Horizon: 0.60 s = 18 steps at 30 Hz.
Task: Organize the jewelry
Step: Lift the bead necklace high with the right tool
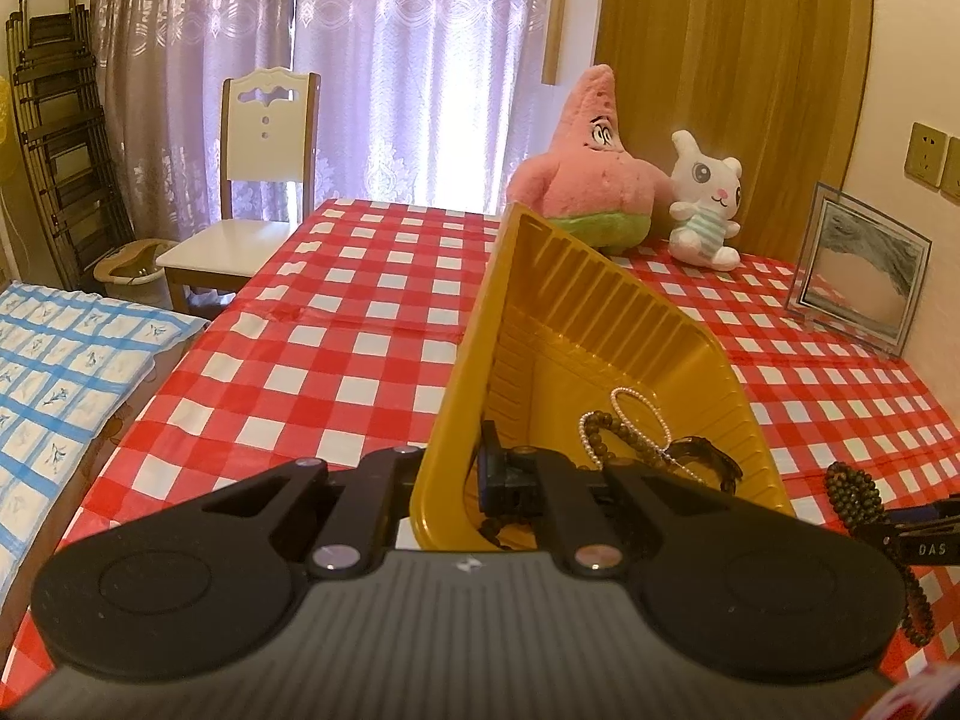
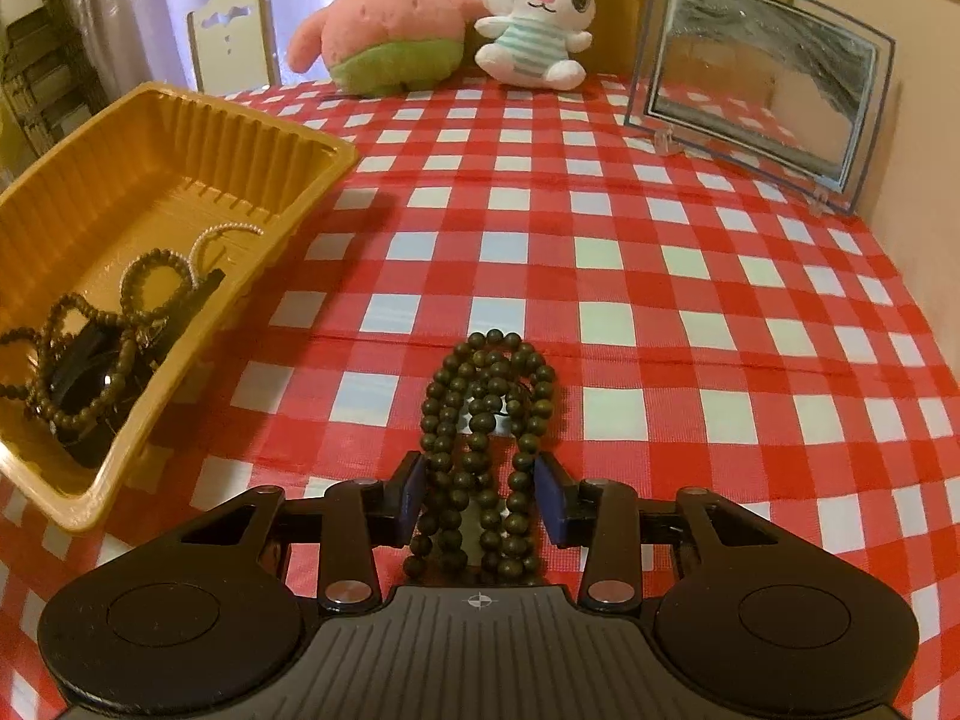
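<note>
"DAS" printed on right gripper point(image 2: 485, 498); jaws apart astride dark wooden bead necklace point(image 2: 483, 420). Left gripper point(image 1: 456, 474) clamps tilted yellow ribbed plastic tray point(image 1: 606, 324) rim.

Left tool point(image 1: 474, 480) clamped, right tool point(image 2: 486, 495) parted

A red-and-white checked cloth point(image 2: 660, 276) is covering the worktop. At its far edge a pink star-shaped plush point(image 2: 384, 18) is sitting against a wooden door point(image 1: 732, 60), touching a white bunny plush point(image 2: 540, 18) in a striped top. A glass picture frame point(image 2: 762, 78) is standing upright near the wall. A white chair point(image 1: 264, 180) is waiting before sheer curtains point(image 1: 372, 60), folded chairs point(image 1: 54, 132) leaning beside.
</note>
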Each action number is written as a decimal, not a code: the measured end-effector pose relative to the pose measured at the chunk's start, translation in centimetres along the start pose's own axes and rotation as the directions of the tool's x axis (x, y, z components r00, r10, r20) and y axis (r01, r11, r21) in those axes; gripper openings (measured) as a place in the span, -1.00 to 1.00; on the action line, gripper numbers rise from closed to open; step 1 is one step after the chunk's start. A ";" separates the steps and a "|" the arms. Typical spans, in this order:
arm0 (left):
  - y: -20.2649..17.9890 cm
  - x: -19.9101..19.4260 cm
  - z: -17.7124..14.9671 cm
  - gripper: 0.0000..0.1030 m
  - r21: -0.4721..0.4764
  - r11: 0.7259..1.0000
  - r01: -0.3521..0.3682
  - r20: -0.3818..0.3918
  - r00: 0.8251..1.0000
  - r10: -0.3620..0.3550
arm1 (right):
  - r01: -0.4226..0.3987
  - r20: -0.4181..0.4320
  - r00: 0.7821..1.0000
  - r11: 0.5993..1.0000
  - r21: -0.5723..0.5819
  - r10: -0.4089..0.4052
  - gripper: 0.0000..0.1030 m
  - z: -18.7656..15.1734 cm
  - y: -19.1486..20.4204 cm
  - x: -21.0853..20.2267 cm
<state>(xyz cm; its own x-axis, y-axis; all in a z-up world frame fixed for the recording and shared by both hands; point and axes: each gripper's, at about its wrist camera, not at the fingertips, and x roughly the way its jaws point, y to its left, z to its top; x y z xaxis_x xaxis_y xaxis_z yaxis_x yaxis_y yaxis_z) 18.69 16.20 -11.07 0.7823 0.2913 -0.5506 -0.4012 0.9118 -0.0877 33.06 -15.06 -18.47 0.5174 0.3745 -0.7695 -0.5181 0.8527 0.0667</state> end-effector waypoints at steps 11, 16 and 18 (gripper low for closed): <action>-0.1 0.0 0.0 -0.88 -0.002 1.000 0.003 0.000 1.000 -0.003 | -0.066 0.037 0.997 0.998 0.003 0.066 -0.88 -0.1 -0.1 -2.2; -0.3 0.0 0.1 -0.88 -0.001 1.000 0.008 0.004 1.000 -0.008 | -0.103 0.103 0.990 0.994 0.026 0.100 -0.88 1.4 -0.8 -5.4; -0.3 -0.1 0.2 -0.88 -0.003 1.000 0.013 0.005 1.000 -0.013 | -0.114 0.140 0.984 0.993 0.027 0.110 -0.88 2.3 -1.1 -7.0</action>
<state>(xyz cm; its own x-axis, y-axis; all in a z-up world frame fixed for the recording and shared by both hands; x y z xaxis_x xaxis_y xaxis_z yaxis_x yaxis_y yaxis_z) 18.83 15.99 -10.89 0.7895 0.2811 -0.5456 -0.3929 0.9144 -0.0974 31.59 -17.75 -11.66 0.5478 0.5131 -0.6608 -0.5552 0.8138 0.1716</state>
